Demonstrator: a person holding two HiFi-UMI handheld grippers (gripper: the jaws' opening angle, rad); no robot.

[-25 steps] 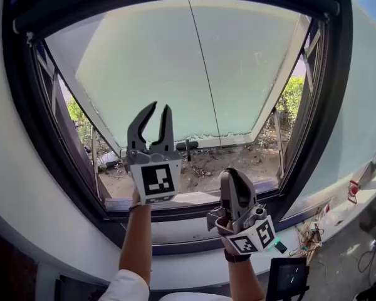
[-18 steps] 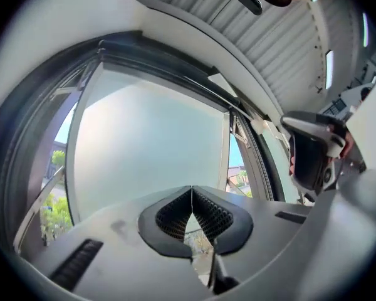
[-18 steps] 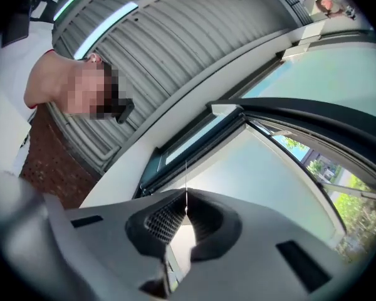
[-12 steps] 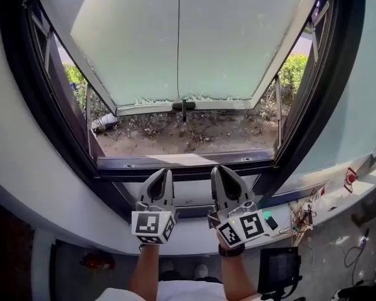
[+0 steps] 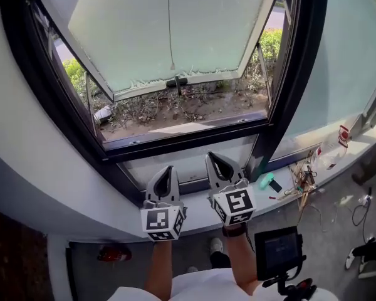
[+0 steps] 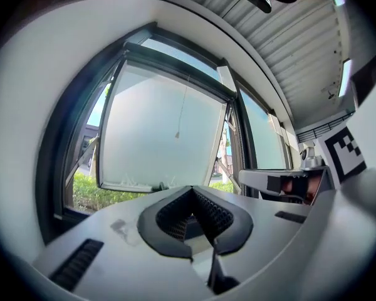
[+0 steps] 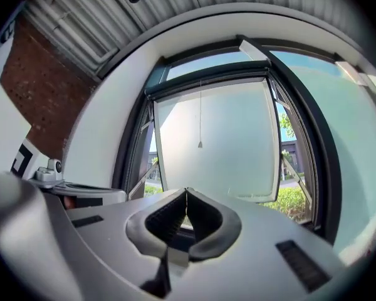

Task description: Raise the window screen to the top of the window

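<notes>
Head view only: you see the left gripper (image 5: 168, 171) and the right gripper (image 5: 214, 162) side by side in front of the white sill (image 5: 113, 221). You also see bare ground (image 5: 175, 108) outside, a tangle of wires (image 5: 304, 180) on the sill at the right, and a small black monitor (image 5: 279, 253) by your right arm.
Gripper views only: they show you the top of the window frame (image 7: 122, 149), which the head view cuts off. The left gripper view adds a ribbed ceiling (image 6: 288, 49), the right gripper view a brick wall (image 7: 37, 86).
Left gripper: your fingers are pressed together with nothing between them, and it points level at the window.
Window screen (image 7: 207, 75): as far as you can tell, it is gathered into the dark bar along the top of the frame. Its long axis runs left to right.
Pull cord (image 5: 169, 24): it hangs straight down the middle, and its small end weight (image 7: 200, 145) hangs free before the frosted sash (image 5: 125, 30).
Frosted sash: its bottom edge is swung outward, with a handle (image 5: 177, 81) at mid-edge.
Right gripper: your fingers are closed and empty, it points level, and it sits just beside the left one.
Edges: dark uprights bound the opening on both sides, and a fixed frosted pane (image 5: 351, 55) stands to the right.
Open room: you have a gap between the sash's bottom edge and the sill, and free space from the grippers up to the cord.
</notes>
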